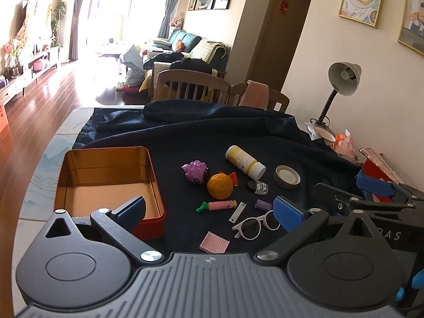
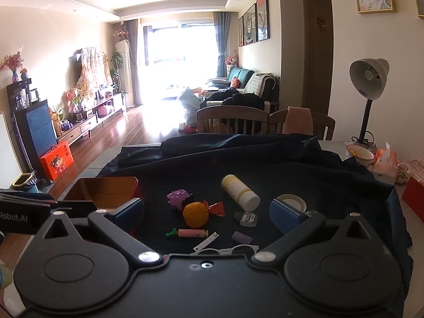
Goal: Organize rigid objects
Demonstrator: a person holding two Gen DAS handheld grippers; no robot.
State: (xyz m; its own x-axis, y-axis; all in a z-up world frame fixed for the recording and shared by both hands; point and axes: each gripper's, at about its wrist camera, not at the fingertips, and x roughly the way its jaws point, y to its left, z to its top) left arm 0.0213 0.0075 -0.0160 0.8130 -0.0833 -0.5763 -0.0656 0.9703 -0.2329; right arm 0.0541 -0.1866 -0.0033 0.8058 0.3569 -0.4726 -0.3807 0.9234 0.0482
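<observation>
In the left wrist view alone, a pink ridged block (image 1: 214, 242) shows.

A lived-in home: a sofa (image 2: 239, 78) at one o'clock, a TV cabinet (image 2: 87, 119) at ten o'clock, framed pictures (image 2: 255, 20) on the wall, dining chairs (image 2: 233, 119) behind the counter (image 1: 47, 159), probably a combined living-dining room.

Strong daylight is pouring through the tall curtained balcony window (image 2: 175, 53), blowing out to white and glaring off the glossy reddish wooden floor (image 2: 137, 129). The dark navy draped tablecloth (image 1: 212, 137) is sitting dim. Fisheye distortion is bending edges and blackening corners.
</observation>
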